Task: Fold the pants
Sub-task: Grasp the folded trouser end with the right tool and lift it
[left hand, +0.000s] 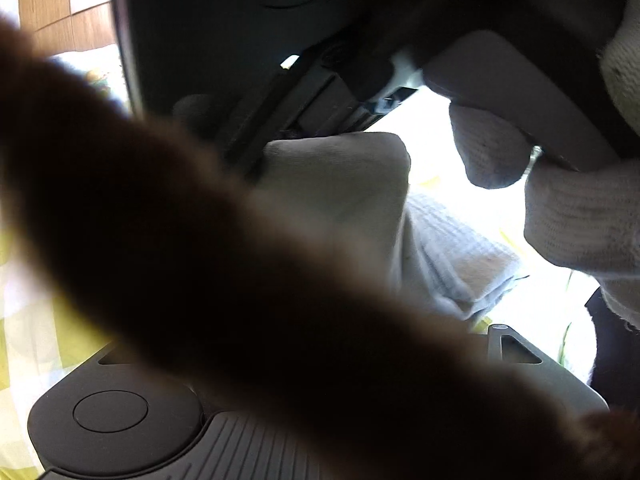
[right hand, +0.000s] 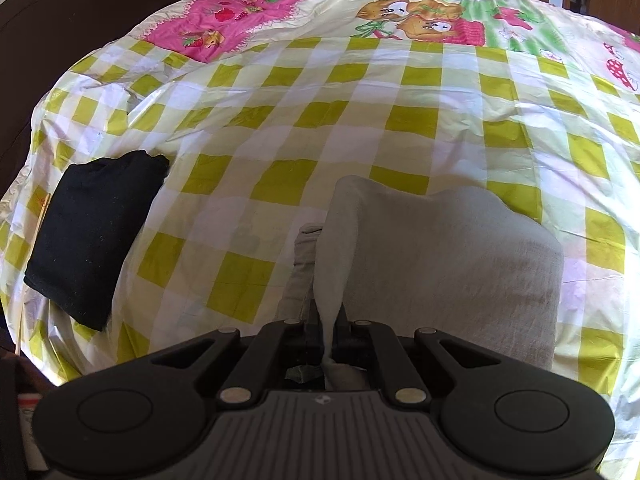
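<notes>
The beige pants (right hand: 448, 264) sit on the bed near its front edge, a pale linen-looking bundle already doubled over, its top layer smooth with a soft wavy far edge. The right tool (right hand: 327, 322) has its jaws clamped tight on a pinch of that cloth, and a taut ridge of fabric runs from the jaws straight up and away across the bed, so the lifted fold points toward the far side; the bundle's own long axis I can't call from here. Under it all lies the checked bedsheet (right hand: 280, 128), yellow-green and white with pink cartoon panels at the far end. Off to the left, well apart, rests a folded black garment (right hand: 92, 232), angled. In the left wrist view a dark blurred shape blocks most of the picture; the left tool's jaws are hidden, so their state can't be told. A gloved hand (left hand: 568, 208) grips the right tool there, above the beige cloth.
</notes>
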`<state>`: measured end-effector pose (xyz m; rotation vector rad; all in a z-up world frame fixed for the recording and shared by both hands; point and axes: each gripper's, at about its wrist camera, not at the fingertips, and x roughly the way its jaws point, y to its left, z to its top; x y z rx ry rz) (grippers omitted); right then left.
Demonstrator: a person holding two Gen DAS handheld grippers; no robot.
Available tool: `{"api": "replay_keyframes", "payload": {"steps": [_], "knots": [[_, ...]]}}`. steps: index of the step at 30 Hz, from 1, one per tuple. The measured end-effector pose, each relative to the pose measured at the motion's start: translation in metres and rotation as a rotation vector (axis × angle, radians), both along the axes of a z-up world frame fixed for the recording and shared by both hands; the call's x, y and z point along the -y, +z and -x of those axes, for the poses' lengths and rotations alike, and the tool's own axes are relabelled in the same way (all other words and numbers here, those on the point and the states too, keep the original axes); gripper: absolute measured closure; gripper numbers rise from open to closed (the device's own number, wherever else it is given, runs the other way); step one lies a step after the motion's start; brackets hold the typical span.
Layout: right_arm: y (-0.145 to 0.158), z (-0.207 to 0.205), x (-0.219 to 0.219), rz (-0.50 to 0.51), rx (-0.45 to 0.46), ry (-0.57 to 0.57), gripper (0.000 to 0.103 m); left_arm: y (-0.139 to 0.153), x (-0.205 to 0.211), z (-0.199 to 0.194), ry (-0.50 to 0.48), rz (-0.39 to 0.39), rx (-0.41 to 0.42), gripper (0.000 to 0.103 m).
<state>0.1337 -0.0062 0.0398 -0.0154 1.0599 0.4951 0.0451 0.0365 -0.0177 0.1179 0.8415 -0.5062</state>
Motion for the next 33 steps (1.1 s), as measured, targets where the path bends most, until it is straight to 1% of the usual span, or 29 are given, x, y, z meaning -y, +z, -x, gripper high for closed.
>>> {"api": "replay_keyframes", "payload": {"steps": [2, 4, 6, 7, 10, 12, 13, 15, 17, 18, 21, 25, 31, 33], "knots": [[0.002, 0.0, -0.002, -0.003, 0.005, 0.011, 0.082, 0.004, -0.006, 0.0, 0.014, 0.016, 0.017, 0.032], [0.005, 0.0, -0.001, -0.031, -0.003, 0.018, 0.082, 0.009, -0.013, 0.004, 0.048, -0.012, 0.031, 0.032], [0.009, 0.002, 0.001, -0.031, 0.002, 0.024, 0.081, 0.015, -0.018, 0.011, 0.064, -0.038, 0.048, 0.032], [0.01, 0.003, 0.002, -0.026, 0.009, 0.028, 0.081, 0.018, -0.021, 0.014, 0.067, -0.037, 0.047, 0.03], [0.01, 0.007, 0.005, -0.013, 0.016, 0.037, 0.081, 0.026, -0.036, 0.022, 0.089, -0.004, 0.044, 0.028], [0.009, 0.01, 0.005, -0.025, 0.011, 0.036, 0.081, 0.029, -0.047, 0.026, 0.112, 0.013, 0.045, 0.028], [0.008, 0.012, 0.005, -0.032, 0.008, 0.03, 0.081, 0.031, -0.054, 0.027, 0.127, 0.035, 0.045, 0.028], [0.005, 0.012, 0.003, -0.046, -0.002, 0.023, 0.081, 0.031, -0.07, 0.028, 0.164, 0.075, 0.026, 0.028], [-0.001, 0.011, -0.001, -0.048, -0.02, 0.011, 0.081, 0.026, -0.076, 0.027, 0.189, 0.066, -0.007, 0.029], [-0.004, 0.01, -0.003, -0.045, -0.028, 0.012, 0.081, 0.021, -0.076, 0.024, 0.191, 0.061, -0.041, 0.029], [-0.011, 0.011, -0.011, -0.042, -0.034, 0.018, 0.081, 0.011, -0.076, 0.009, 0.16, 0.071, -0.137, 0.03], [-0.014, 0.012, -0.019, -0.049, -0.034, 0.029, 0.081, 0.007, -0.069, 0.007, 0.108, 0.045, -0.153, 0.032], [-0.017, 0.012, -0.021, -0.051, -0.057, 0.045, 0.081, -0.004, -0.065, -0.002, 0.075, 0.058, -0.203, 0.033], [-0.019, 0.015, -0.025, -0.043, -0.055, 0.062, 0.081, -0.005, -0.064, -0.003, 0.061, 0.049, -0.208, 0.033]]}}
